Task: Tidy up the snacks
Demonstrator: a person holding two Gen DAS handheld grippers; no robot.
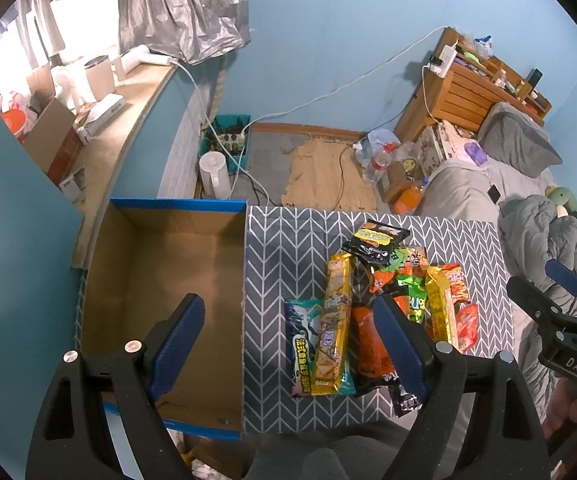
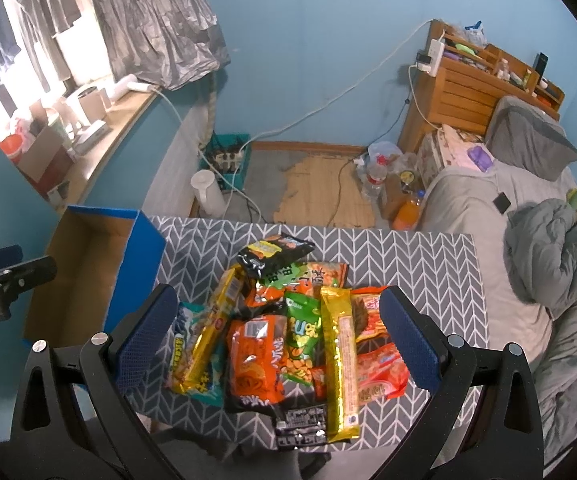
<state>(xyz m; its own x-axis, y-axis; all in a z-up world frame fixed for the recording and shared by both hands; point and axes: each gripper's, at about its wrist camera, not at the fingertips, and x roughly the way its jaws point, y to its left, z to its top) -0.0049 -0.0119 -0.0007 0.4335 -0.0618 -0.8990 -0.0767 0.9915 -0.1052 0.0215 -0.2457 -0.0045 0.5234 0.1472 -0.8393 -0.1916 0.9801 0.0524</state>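
Observation:
A pile of snack packs lies on a grey chevron-patterned table (image 1: 280,264): two long gold packs (image 1: 332,324) (image 2: 340,360), an orange pack (image 2: 254,360), a green pack (image 2: 302,336), a black pack (image 2: 274,254), a teal pack (image 1: 300,344) and red packs (image 2: 380,376). An open cardboard box with blue edges (image 1: 168,264) (image 2: 88,272) stands at the table's left; its inside shows only bare cardboard. My left gripper (image 1: 288,344) is open above the box's right wall and the pile's left side. My right gripper (image 2: 278,332) is open above the pile, holding nothing.
A bed with grey bedding (image 2: 548,264) lies to the right. Bottles and bags (image 2: 384,176), a white kettle (image 1: 214,174) and cables sit on the floor beyond the table. A cluttered windowsill (image 1: 88,112) runs along the left wall.

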